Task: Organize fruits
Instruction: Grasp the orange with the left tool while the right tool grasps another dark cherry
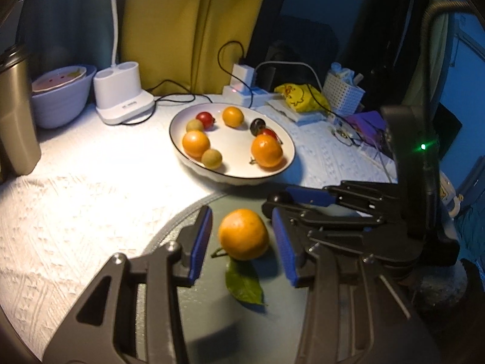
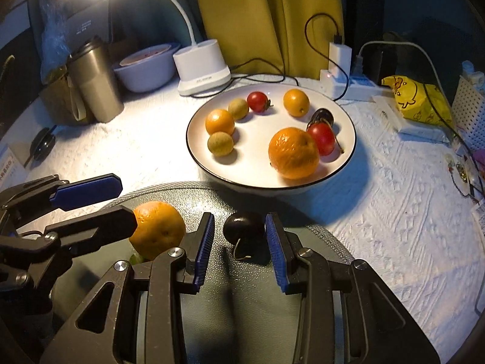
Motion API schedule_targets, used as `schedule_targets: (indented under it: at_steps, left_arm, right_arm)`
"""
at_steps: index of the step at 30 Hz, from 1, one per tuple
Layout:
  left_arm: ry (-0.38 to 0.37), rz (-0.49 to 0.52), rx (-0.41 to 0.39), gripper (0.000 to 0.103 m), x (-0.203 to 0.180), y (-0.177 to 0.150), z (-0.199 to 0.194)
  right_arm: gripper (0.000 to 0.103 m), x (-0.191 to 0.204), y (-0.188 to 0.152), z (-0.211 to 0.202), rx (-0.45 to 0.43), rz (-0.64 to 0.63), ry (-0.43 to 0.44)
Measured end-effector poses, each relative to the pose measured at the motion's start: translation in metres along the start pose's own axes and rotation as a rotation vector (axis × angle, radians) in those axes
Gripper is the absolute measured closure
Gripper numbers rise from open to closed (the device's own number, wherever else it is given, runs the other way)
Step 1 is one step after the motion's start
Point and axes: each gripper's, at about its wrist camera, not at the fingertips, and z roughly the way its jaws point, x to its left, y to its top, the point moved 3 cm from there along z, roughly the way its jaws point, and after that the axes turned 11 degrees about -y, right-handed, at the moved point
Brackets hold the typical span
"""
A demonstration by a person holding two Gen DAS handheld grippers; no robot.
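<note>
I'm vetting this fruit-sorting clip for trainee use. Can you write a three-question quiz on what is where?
1. How many red tomatoes lie on the plate?
2. True or false: the dark fruit between the right gripper's fingers lies on the plate.
3. What sits between the left gripper's fingers? A) an orange B) a tomato C) a cup

Key:
1. Two.
2. False: it lies on the grey mat in front of the plate.
3. A: the orange with a leaf beside it.
</note>
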Motion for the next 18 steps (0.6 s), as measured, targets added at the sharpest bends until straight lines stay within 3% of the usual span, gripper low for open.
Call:
schedule_targets:
  at_steps: [6,8,10,18]
  left_arm:
    - [-0.006,0.006,0.036,0.06,-0.002,-0.005,0.01]
    - [-0.005,0.012,0.048,0.06,-0.003,-0.005,0.014]
    - [0.001,0.026,0.047,0.06,-0.005,-0.005,0.015]
    - [0.069,0.075,0.073,0.06,-0.003,-0.002,0.024]
  right_arm:
    - [0.066,0.004,-0.005,0.005,0.014,-0.024,-0.008]
    - [0.073,0.002,-0.004,0.004,0.01,-0.02,-0.006]
    - [0.073,0.001,-0.004,0.002,0.007,-0.019,-0.004]
    - [0.073,-0.007,-0.005,-0.011,-0.02,0.0,-0.012]
